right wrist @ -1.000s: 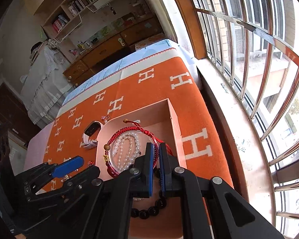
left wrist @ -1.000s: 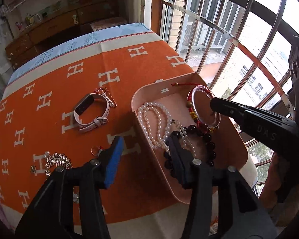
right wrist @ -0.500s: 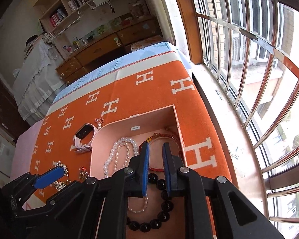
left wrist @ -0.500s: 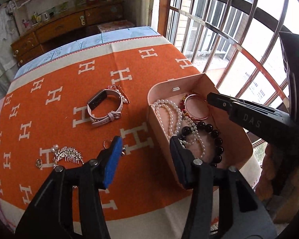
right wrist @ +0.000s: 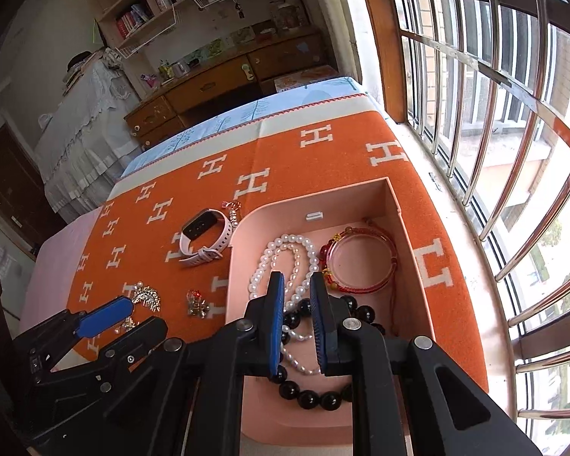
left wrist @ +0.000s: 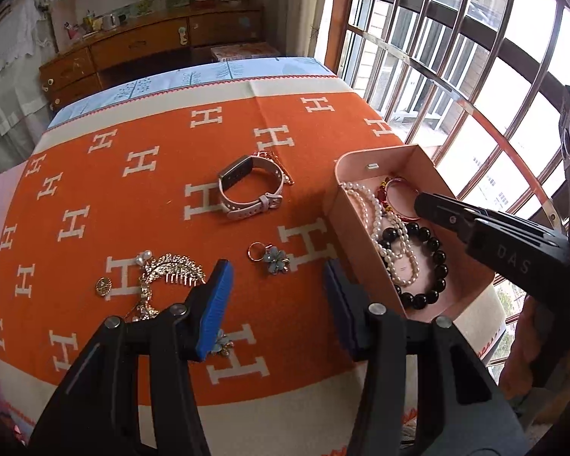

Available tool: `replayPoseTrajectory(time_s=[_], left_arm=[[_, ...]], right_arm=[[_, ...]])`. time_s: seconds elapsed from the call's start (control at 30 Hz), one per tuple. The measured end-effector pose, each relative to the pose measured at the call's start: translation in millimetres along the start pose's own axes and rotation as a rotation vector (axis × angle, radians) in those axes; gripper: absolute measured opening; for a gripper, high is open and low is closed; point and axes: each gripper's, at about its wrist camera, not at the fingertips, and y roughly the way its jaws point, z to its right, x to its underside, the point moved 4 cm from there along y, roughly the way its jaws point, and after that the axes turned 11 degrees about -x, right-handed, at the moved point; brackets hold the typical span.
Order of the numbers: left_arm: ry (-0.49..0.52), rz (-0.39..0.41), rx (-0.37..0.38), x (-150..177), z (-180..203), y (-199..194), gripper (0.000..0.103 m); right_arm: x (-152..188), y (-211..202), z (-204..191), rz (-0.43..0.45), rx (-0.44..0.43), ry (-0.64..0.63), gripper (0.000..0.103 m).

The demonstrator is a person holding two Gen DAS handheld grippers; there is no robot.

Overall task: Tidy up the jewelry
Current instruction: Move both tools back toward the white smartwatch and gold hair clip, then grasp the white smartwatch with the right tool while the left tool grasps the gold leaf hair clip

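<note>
Orange H-print blanket (left wrist: 163, 205) covers the table, and the pink box (right wrist: 243, 250) sits under the right claw (right wrist: 297, 296), already holding the pearl necklace (right wrist: 281, 250), black bead bracelet (right wrist: 311, 399) and red bangle (right wrist: 361, 262). That claw's jaws are a little apart with nothing pinched. The left claw (left wrist: 275, 285) is spread wide and empty; the pink watch (left wrist: 247, 190) lies beyond it, flower charm (left wrist: 275, 260) just ahead and gold hair comb (left wrist: 171, 269) off its left jaw

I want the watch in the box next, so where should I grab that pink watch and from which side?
Take the pink watch by its strap near the buckle, coming straight down from above. It lies on its side as a closed loop on the orange cloth, so one finger can drop inside the loop and one outside. Avoid the dark face.
</note>
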Motion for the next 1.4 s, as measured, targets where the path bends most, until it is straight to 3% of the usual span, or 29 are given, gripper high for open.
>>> replayPoseTrajectory(time_s=[0.37,0.7,0.97,1.2,1.4], left_arm=[[-0.082,0.020,-0.068,11,-65,-16,0.047],[-0.187,0.043,-0.095,5,-127,-28,0.047],[-0.294,-0.037,-0.077,0,-175,-11,0.046],[-0.236,-0.091,-0.032,1,-168,10,0.046],[-0.162,-0.155,-0.008,6,-144,37,0.046]], right_arm=[[6,-3,-53,-0.009,-0.032,-0.075,0.014],[4,6,-78,-0.033,-0.043,-0.112,0.014],[-4,21,-97,-0.062,-0.064,-0.132,0.014],[-19,48,-108,-0.128,-0.121,-0.086,0.014],[-39,77,-103,-0.208,-0.179,0.066,0.016]])
